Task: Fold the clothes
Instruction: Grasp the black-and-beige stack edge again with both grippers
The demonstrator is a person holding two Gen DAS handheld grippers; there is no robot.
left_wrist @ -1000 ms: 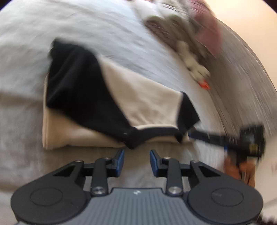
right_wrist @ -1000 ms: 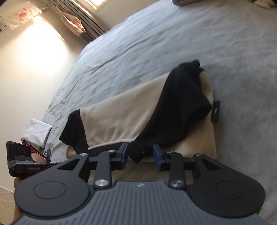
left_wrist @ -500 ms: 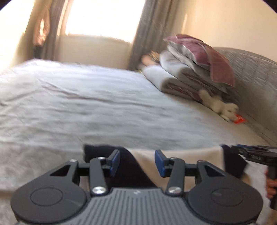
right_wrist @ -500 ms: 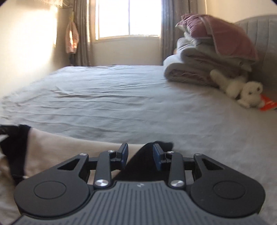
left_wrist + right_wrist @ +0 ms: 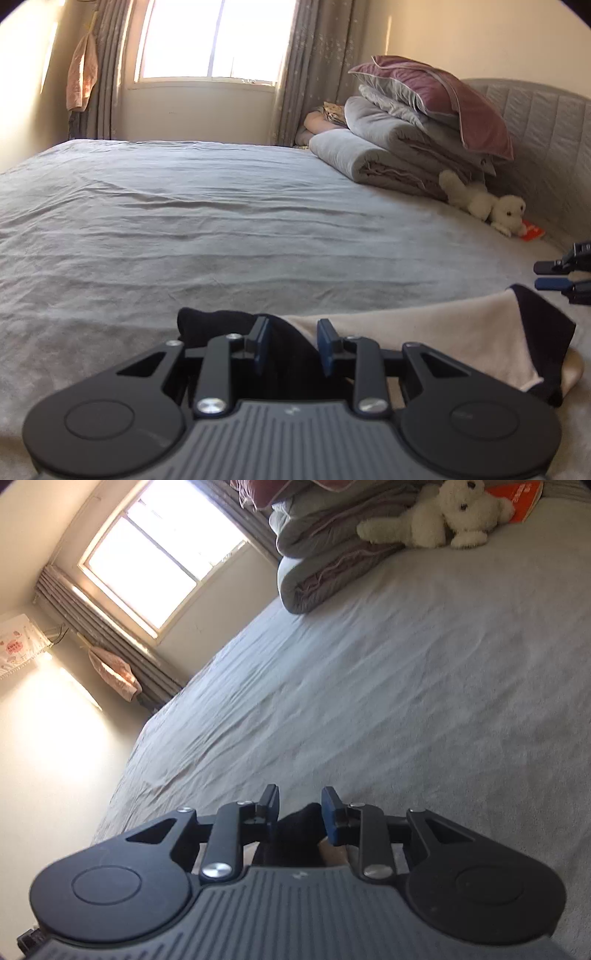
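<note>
The beige-and-black garment [image 5: 436, 332] lies folded on the grey bed [image 5: 221, 229], at the edge of the sheet far from the window [image 5: 214, 40]. Its beige panel faces up, with a black sleeve bunched at one end and a black strip at the other.

The left claw [image 5: 291, 345] sits low over the garment's black sleeve end. Its blue-padded fingers [image 5: 263, 343] stand apart, released, with black cloth showing in the gap and neither pad pressing it. Whether the pads touch the fabric cannot be told.

The right claw [image 5: 300, 812] is tilted, so the bed runs at a slant in its view. Its fingers are likewise spread and released, with a dark fold of the garment [image 5: 295, 834] and a sliver of beige showing between and just behind them. In the left wrist view the right claw [image 5: 561, 275] appears just beyond the garment's other black end, its two pads parted and apart from the cloth.

Farther from the garment, against the grey headboard [image 5: 535, 122], is a stack of folded quilts [image 5: 388, 155] topped by a mauve pillow [image 5: 436, 92]. A white plush toy [image 5: 484, 203] lies beside the stack, with an orange booklet [image 5: 532, 232] touching it
</note>
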